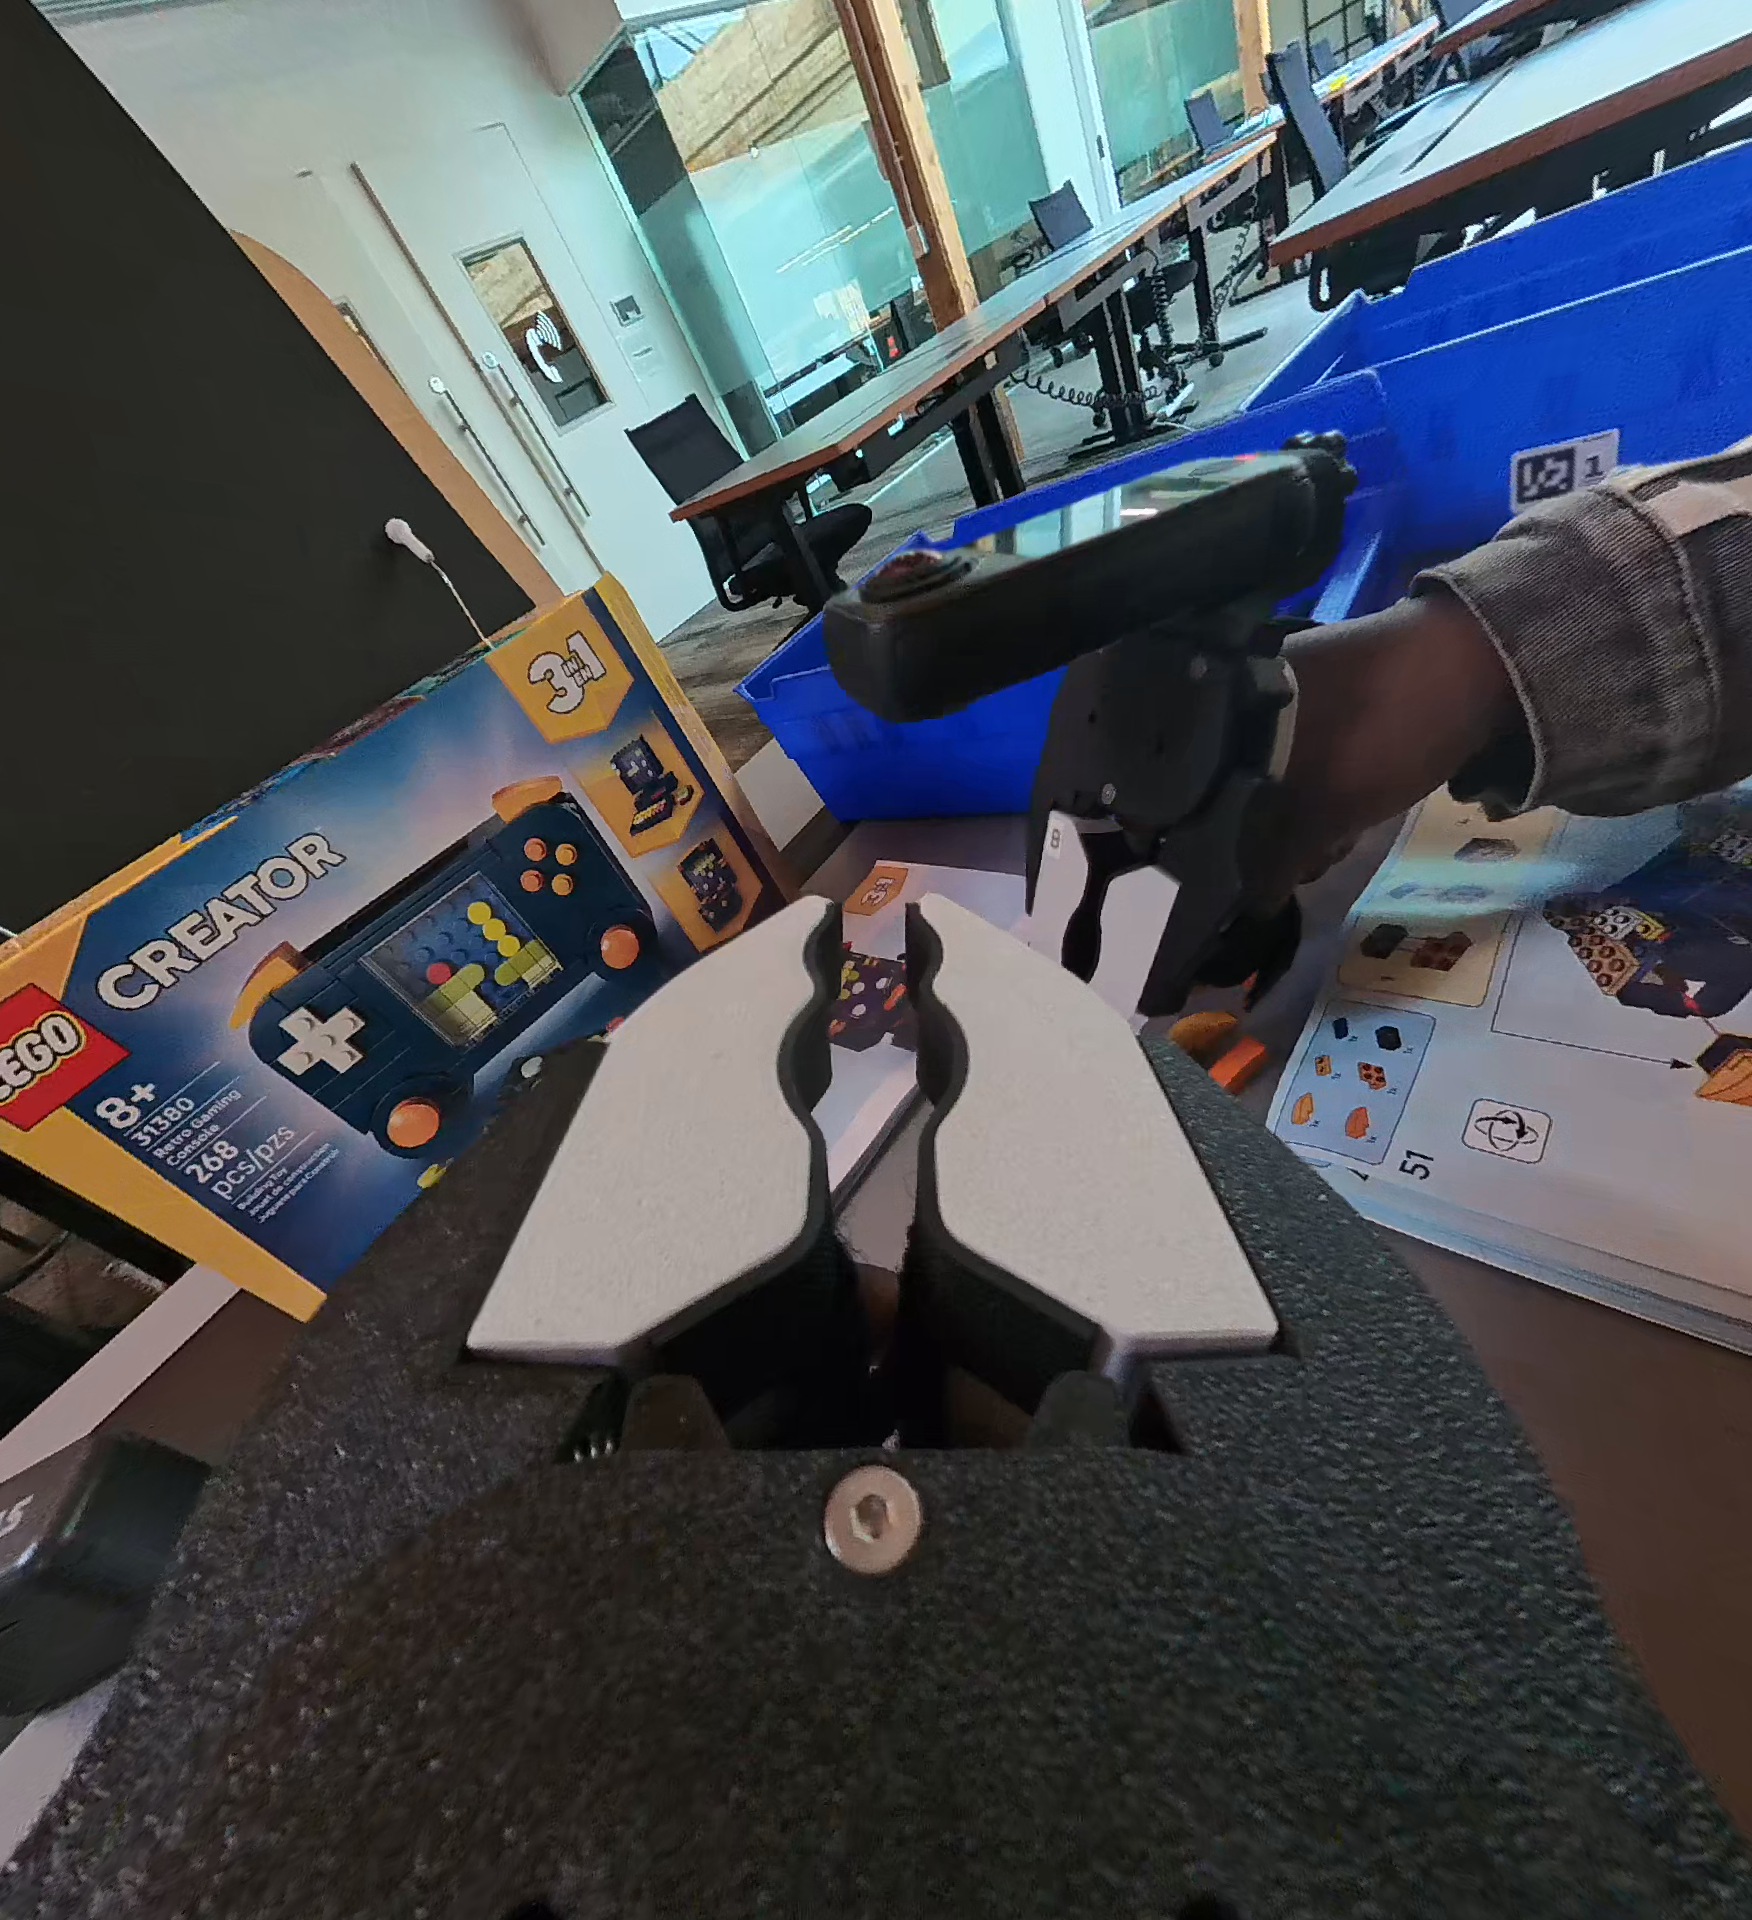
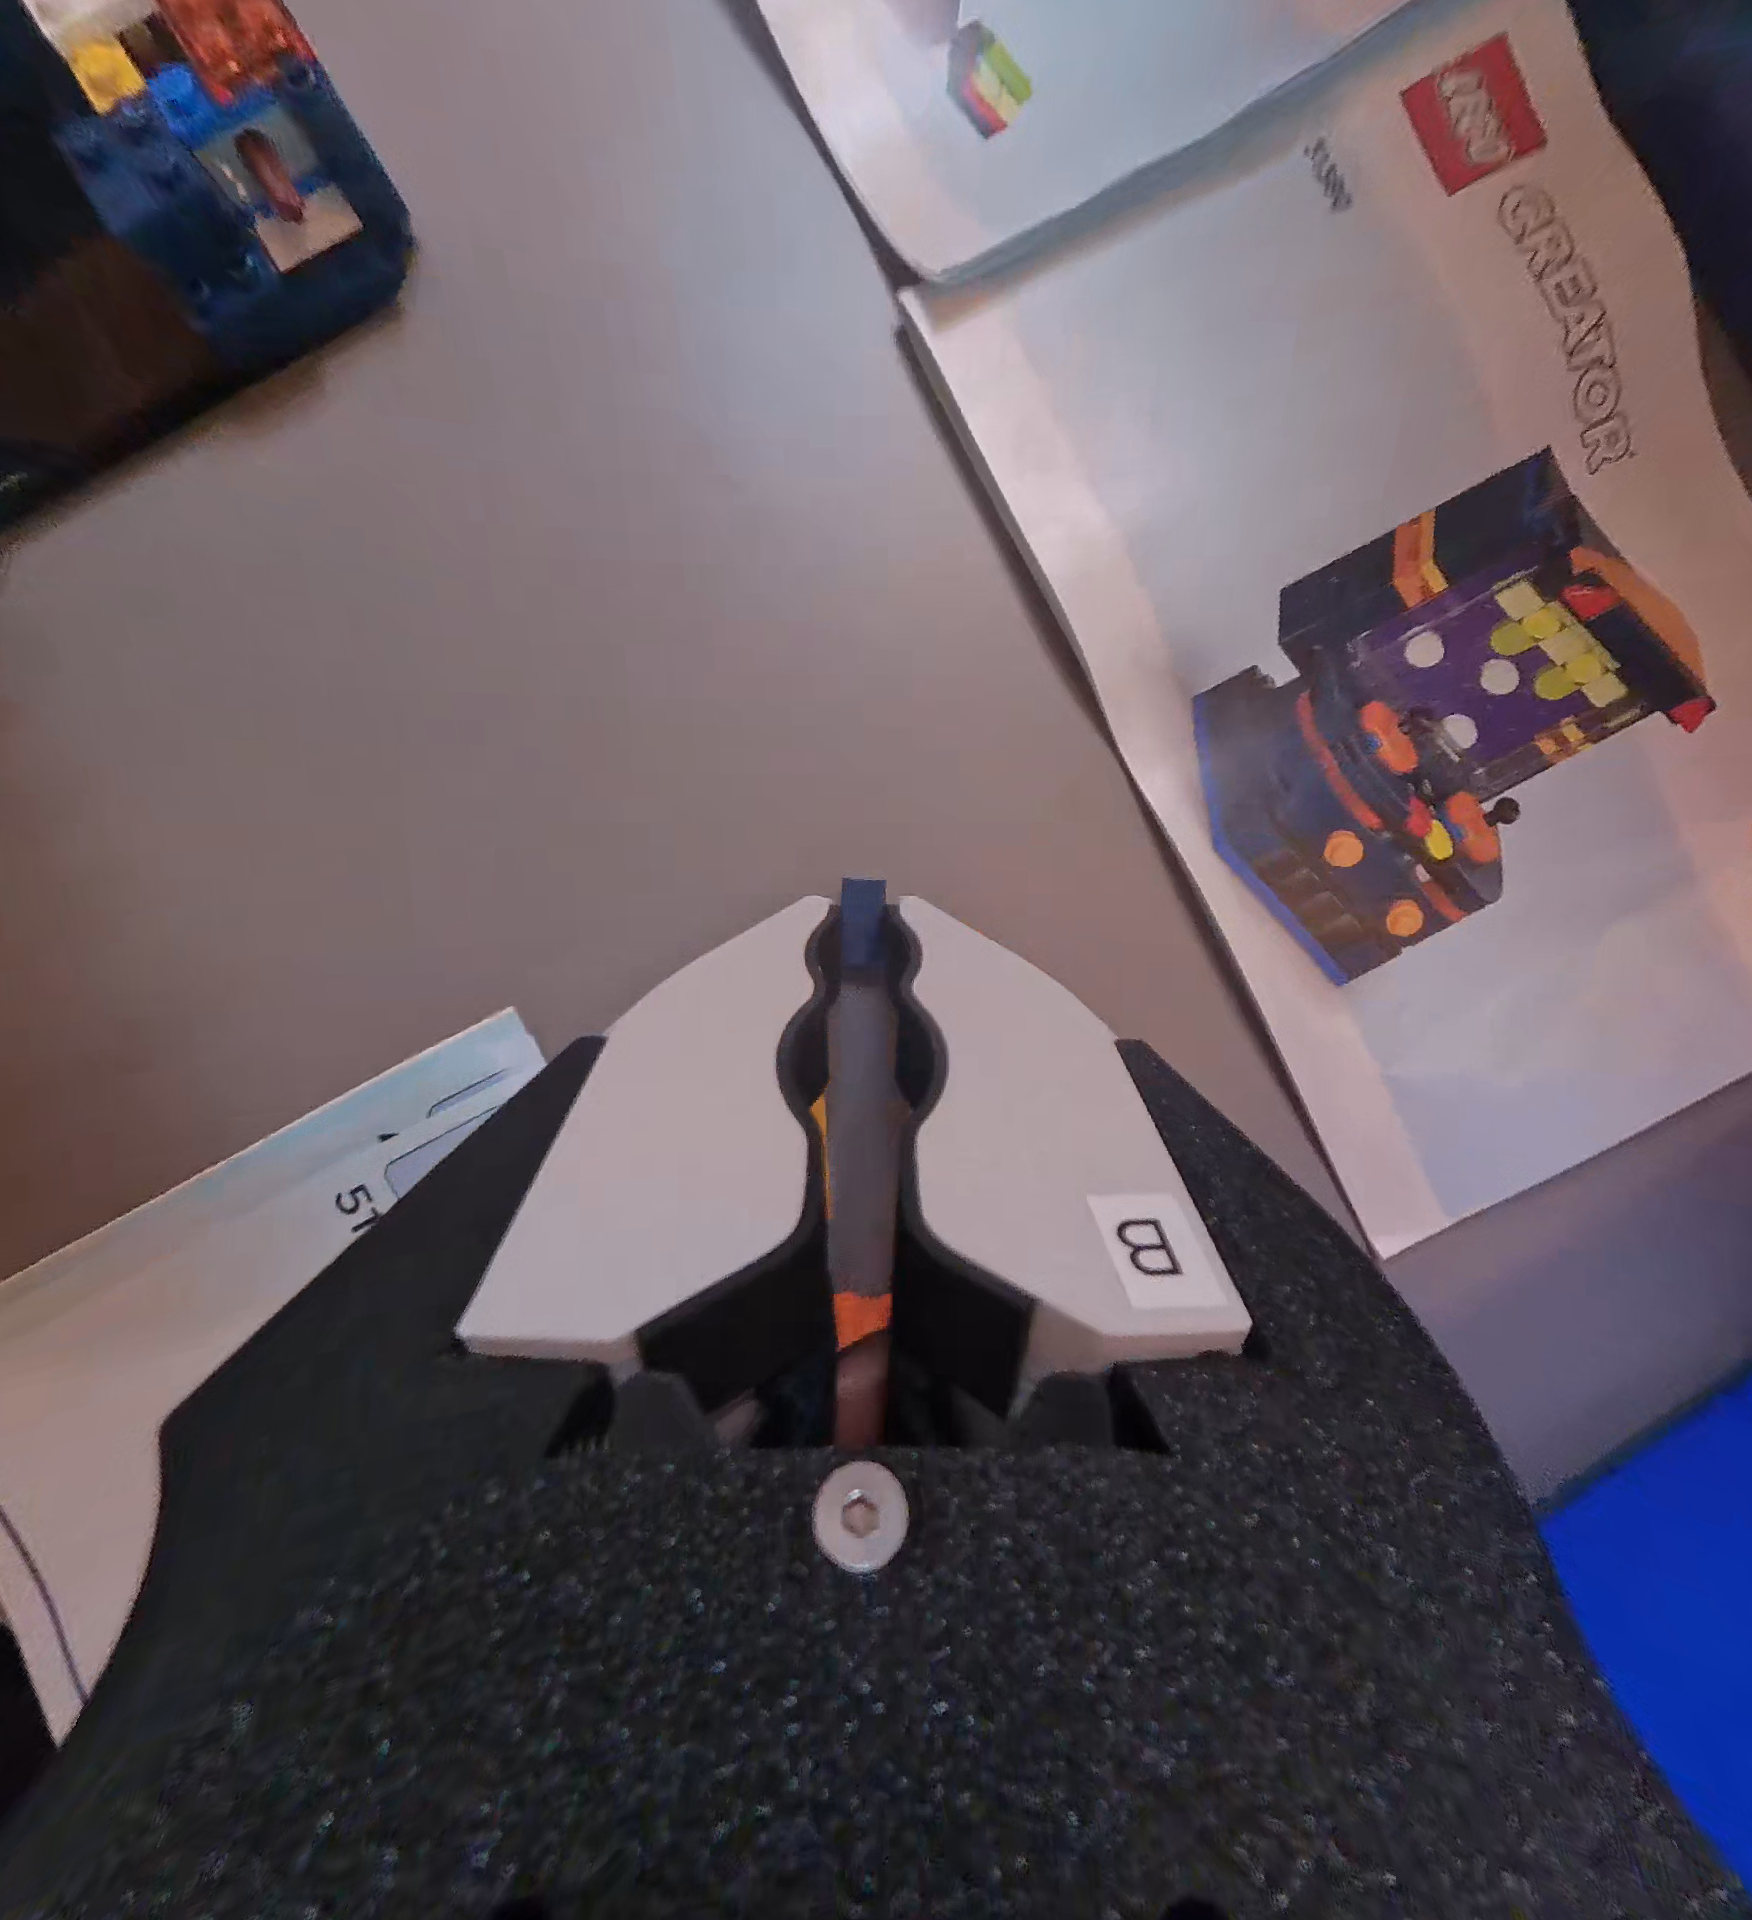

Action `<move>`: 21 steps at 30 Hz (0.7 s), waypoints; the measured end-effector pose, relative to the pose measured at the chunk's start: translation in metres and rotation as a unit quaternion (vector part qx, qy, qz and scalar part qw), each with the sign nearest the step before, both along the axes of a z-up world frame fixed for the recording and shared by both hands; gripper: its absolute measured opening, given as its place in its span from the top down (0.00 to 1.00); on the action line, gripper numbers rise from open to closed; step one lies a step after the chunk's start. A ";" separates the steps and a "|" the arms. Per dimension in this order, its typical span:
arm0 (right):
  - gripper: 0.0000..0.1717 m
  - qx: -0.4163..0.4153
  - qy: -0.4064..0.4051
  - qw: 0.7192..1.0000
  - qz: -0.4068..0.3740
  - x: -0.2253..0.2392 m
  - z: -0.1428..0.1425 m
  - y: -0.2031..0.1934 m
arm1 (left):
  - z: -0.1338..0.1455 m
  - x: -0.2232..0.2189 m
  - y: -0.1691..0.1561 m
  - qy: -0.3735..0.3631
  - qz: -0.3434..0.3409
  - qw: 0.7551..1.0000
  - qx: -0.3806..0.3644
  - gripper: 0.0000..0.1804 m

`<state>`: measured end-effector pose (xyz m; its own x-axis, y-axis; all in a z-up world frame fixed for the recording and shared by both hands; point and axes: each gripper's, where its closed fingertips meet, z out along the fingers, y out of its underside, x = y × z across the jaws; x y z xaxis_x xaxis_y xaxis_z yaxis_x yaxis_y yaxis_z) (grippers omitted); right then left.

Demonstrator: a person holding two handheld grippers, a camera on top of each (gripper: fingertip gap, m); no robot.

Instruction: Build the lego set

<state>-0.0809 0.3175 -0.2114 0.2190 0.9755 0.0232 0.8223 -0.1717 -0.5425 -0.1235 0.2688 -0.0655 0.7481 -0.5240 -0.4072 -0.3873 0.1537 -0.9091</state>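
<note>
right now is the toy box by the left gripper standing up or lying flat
Standing up. The toy box rests on its long bottom edge on the table, printed front facing the left gripper, leaning slightly back.

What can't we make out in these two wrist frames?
- Right gripper fingertips, left wrist view: dark and blurred, so no grip detail shows.
- Blue piece, right wrist view: fingers cover most of it.
- Brick build: cut by the frame edge, blurred.
- Blue bin: contents hidden by its wall.

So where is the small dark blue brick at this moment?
The small dark blue brick is in the right wrist view, pinched at the tips of the right gripper over the bare brown table, left of the closed instruction booklet.
</note>
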 end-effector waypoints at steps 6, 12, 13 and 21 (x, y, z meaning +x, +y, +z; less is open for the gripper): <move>0.94 -0.001 -0.005 1.000 0.008 -0.002 0.000 -0.001 | -0.004 0.002 0.001 0.004 -0.003 1.000 -0.006 0.94; 0.90 0.007 0.007 1.000 -0.001 -0.001 0.006 0.003 | -0.003 0.003 0.001 0.003 -0.004 1.000 -0.004 0.94; 0.90 0.007 0.016 1.000 -0.004 -0.001 0.009 0.003 | -0.004 0.003 0.001 0.002 -0.004 1.000 -0.004 0.94; 0.77 0.041 0.108 0.993 -0.017 0.004 0.051 0.000 | -0.008 0.004 0.003 0.005 -0.003 1.000 -0.011 0.92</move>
